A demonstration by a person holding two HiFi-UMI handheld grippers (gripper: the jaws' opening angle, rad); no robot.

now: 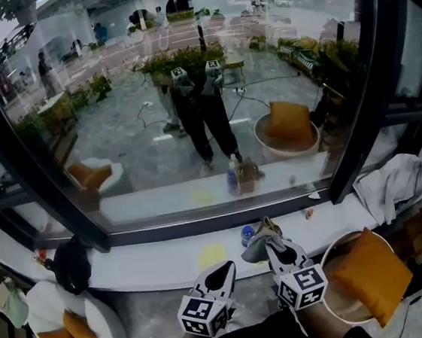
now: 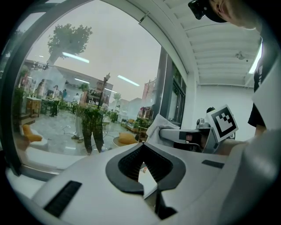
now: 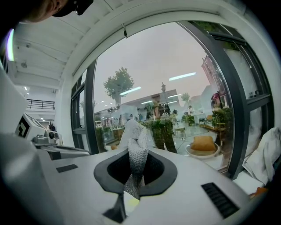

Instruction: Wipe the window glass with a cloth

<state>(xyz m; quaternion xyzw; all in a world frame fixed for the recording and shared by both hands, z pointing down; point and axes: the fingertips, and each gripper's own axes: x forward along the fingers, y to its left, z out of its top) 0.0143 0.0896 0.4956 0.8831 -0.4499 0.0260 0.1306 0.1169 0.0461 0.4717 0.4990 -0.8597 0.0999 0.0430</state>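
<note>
The window glass [image 1: 187,91] fills the upper head view inside a black frame and reflects the person and both grippers. My right gripper [image 1: 270,248] sits low at centre, above the white sill [image 1: 154,263], shut on a grey-white mesh cloth [image 1: 259,242]. The cloth [image 3: 135,145] stands bunched up between the jaws in the right gripper view. My left gripper [image 1: 224,270] is just to its left, shut with nothing in it. From the left gripper view the jaws [image 2: 142,147] meet at their tips, and the right gripper [image 2: 184,136] with the cloth [image 2: 156,126] shows beyond them.
A blue-capped bottle [image 1: 247,234] and a yellow patch [image 1: 212,256] are on the sill near the grippers. A black object [image 1: 72,265] lies at the sill's left. A white rag [image 1: 390,182] hangs at right. Chairs with orange cushions stand at lower left [image 1: 70,332] and lower right [image 1: 367,275].
</note>
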